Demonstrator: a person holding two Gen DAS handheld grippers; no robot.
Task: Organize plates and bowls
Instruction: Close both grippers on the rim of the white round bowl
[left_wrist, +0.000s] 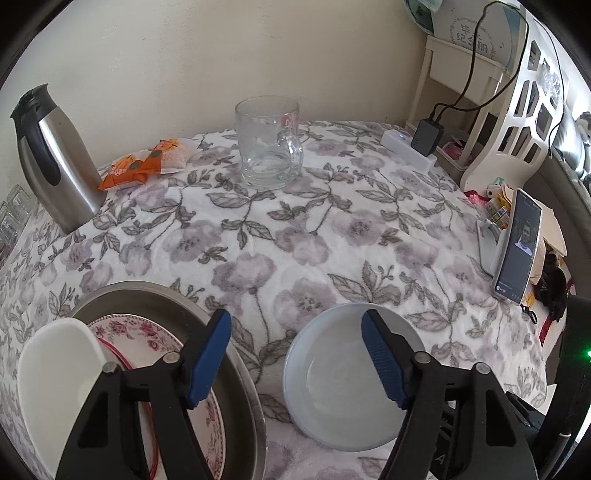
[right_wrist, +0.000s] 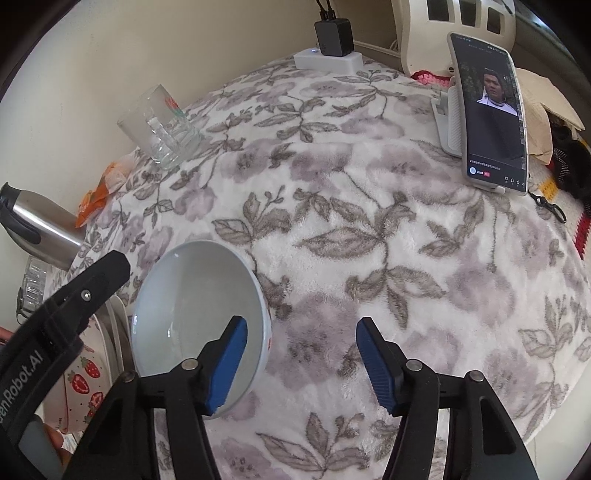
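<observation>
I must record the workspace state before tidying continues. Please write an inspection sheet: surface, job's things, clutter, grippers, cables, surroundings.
Surface: fleecy white cloth with grey-purple flowers, covering the table.
Job's things: pale blue-white ceramic bowl on the cloth; round metal tray holding a pink floral plate and a white plastic bowl.
Clutter: clear glass mug, steel thermos jug, orange snack packets, phone on a stand.
Grippers: left gripper open, straddling the ceramic bowl's near rim; right gripper open, also at that rim. Neither holds anything.
Cables: black charger in a white power strip.
Surroundings: cream wall, white shelf.
</observation>
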